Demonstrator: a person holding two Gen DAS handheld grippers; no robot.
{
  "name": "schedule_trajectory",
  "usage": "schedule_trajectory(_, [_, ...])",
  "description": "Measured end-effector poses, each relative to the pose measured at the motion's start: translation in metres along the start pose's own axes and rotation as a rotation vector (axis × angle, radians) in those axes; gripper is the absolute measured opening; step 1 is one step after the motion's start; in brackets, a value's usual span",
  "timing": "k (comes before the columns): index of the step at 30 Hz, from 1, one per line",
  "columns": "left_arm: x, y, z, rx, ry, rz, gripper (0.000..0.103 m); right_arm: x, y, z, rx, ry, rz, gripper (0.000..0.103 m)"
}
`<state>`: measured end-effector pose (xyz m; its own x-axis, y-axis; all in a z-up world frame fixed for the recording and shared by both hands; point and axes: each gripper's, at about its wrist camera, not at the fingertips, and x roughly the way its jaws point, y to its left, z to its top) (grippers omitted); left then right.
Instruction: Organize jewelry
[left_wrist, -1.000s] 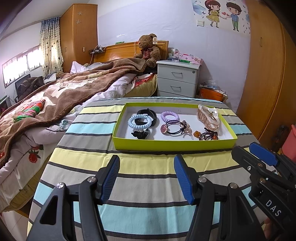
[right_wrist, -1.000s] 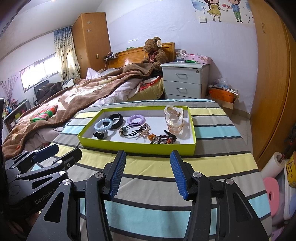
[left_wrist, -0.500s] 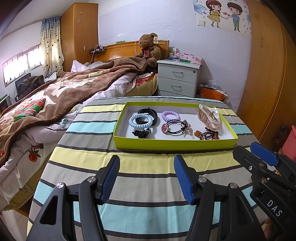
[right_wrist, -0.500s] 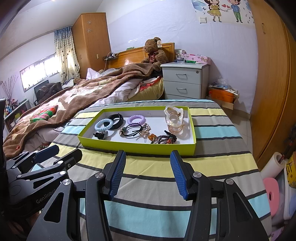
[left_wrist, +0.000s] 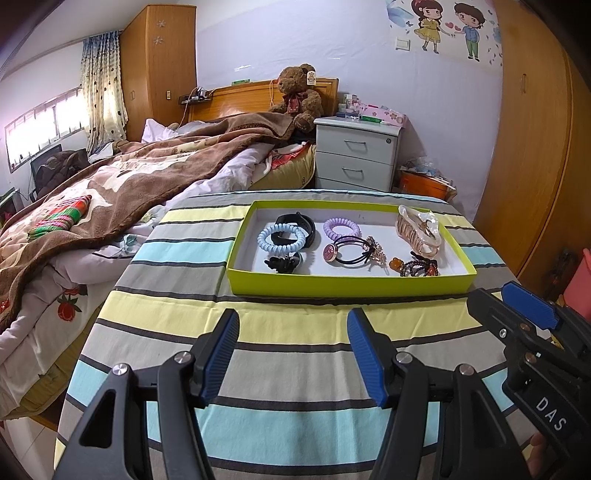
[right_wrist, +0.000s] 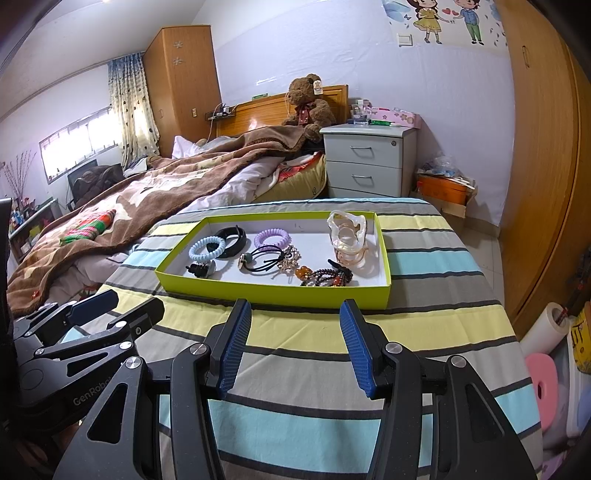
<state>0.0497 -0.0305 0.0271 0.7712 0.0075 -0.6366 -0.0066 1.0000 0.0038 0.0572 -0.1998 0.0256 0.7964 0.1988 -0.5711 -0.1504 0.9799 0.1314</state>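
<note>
Striped cloth in yellow, blue and grey covers the surface, which stands at the foot of a bed in a bedroom. Nearest the cameras, the left hand-held gripper and the right hand-held gripper hover low over the cloth, side by side, each with jaws spread wide and nothing between them. Just beyond them lies a lime-green tray holding all the jewelry in view: a black clip at the near left, a blue coil band overlapping a black band, a black hair tie with a pink charm mid-tray, a beaded bracelet near right, a purple coil band and a large claw clip farther back. None lies on the cloth outside the tray. This fits either pieces awaiting sorting or pieces already gathered. Any pick here would call for closing on one piece alone, since several touch or overlap. Behind stand a bedside cabinet and a teddy bear.
</note>
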Motion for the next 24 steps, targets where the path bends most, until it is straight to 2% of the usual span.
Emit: schedule_trajectory(24, [0.0027, -0.0023, 0.0001, -0.002, 0.006, -0.001, 0.063, -0.0008, 0.0010, -0.0006, -0.001, 0.001, -0.001, 0.051])
